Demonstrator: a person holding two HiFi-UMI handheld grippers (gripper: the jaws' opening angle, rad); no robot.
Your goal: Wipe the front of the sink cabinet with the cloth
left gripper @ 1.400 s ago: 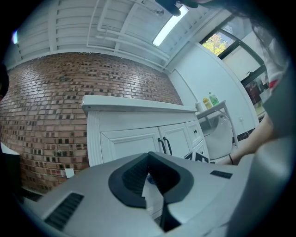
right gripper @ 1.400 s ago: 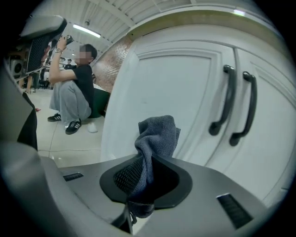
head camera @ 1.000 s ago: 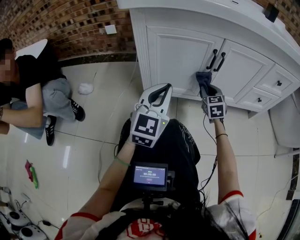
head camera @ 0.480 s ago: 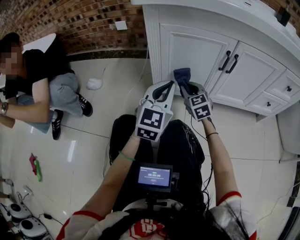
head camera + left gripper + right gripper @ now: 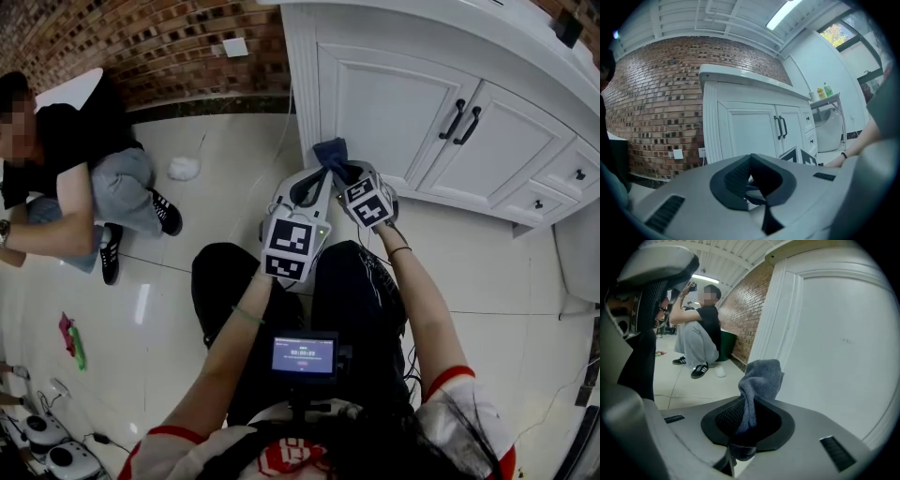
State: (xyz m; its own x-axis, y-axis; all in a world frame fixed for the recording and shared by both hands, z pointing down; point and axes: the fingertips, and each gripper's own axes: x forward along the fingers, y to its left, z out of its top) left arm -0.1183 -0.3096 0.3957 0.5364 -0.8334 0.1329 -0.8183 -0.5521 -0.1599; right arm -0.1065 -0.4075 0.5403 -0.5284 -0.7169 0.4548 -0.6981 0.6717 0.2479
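Note:
The white sink cabinet [image 5: 394, 103] fills the upper right of the head view, with two black door handles [image 5: 461, 122]. My right gripper [image 5: 345, 174] is shut on a grey-blue cloth [image 5: 330, 152], which sits at the lower left corner of the left door. In the right gripper view the cloth [image 5: 761, 378] sticks up out of the right gripper [image 5: 746, 405] right next to the white door panel [image 5: 834, 348]. My left gripper [image 5: 323, 172] hangs just left of the right one, shut with nothing in it. The left gripper [image 5: 751, 158] faces the cabinet front [image 5: 745, 131].
A person [image 5: 84, 187] crouches on the tiled floor at the left, by the brick wall [image 5: 141, 47]. A white crumpled wad [image 5: 183, 168] lies near their shoes. Drawers [image 5: 539, 203] sit at the cabinet's right end. A cable [image 5: 272, 159] runs over the floor.
My right gripper has carried the cloth leftward across the cabinet front, from below the door handles to the left door's lower left corner. The left gripper has barely moved.

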